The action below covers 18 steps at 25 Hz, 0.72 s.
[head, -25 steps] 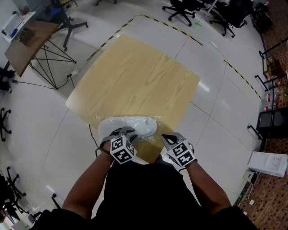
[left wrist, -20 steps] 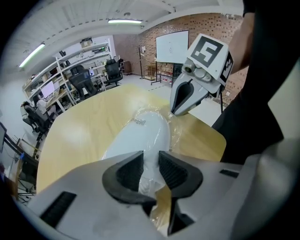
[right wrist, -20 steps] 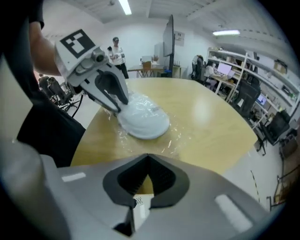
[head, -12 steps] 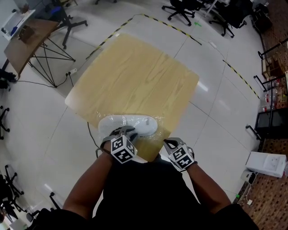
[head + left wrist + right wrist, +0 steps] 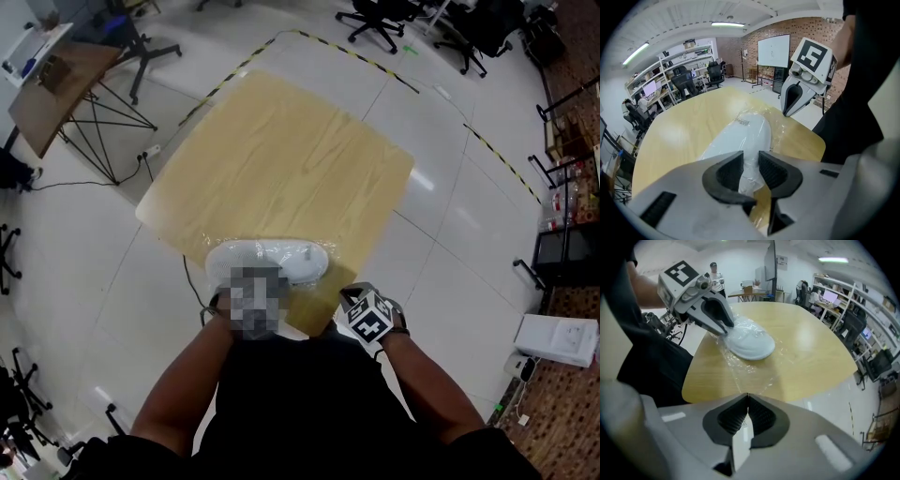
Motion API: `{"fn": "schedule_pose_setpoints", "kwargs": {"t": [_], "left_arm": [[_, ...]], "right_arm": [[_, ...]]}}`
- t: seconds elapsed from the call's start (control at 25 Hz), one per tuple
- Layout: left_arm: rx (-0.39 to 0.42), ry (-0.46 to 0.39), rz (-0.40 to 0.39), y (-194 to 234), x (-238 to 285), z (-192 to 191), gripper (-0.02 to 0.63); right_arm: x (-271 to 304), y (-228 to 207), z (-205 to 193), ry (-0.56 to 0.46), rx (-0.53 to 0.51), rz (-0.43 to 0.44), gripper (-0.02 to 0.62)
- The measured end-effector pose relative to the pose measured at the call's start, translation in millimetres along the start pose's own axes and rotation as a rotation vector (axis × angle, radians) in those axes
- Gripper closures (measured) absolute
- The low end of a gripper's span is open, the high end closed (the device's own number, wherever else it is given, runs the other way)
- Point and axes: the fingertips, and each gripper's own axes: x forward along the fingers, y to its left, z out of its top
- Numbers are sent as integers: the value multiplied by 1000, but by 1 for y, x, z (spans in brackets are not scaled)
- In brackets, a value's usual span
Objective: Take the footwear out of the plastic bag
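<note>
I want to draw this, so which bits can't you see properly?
The left hand-held gripper, head view: a blurred patch covers it.
Near end of shoe, left gripper view: hidden behind the jaws gripping it.
Label on plastic bag, left gripper view: too small to read.
Whether the shut right hand-held gripper pinches the bag, right gripper view: film too clear.

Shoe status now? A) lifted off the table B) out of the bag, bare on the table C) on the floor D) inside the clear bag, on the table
D: the white shoe lies on the table with the plastic bag wrinkled over it.
</note>
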Motion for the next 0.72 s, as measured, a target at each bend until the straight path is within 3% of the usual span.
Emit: {"fn": "schedule_pose_setpoints", "kwargs": {"t": [0.16, 0.24, 0.32, 0.48, 0.56, 0.64, 0.72], "left_arm": [[0, -2, 7, -1, -2, 1, 499], [11, -3, 6, -2, -2, 2, 499], [19, -8, 5, -1, -4, 2, 499], [18, -21, 16, 1, -8, 0, 508], [17, -32, 26, 0, -9, 3, 518], [19, -41, 35, -1, -10, 5, 529], [21, -45, 38, -4, -10, 7, 541]], "right_arm": [[-5, -1, -5, -184, 75, 33, 592], [-8, -5, -29, -184, 127, 46, 592], [-14, -16, -46, -169, 158, 2, 592], [-40, -40, -5, -347, 291, -34, 592], [-41, -44, 28, -431, 361, 17, 587], [-28, -42, 52, -451, 448, 118, 548], [-9, -38, 63, -415, 504, 193, 441]]}}
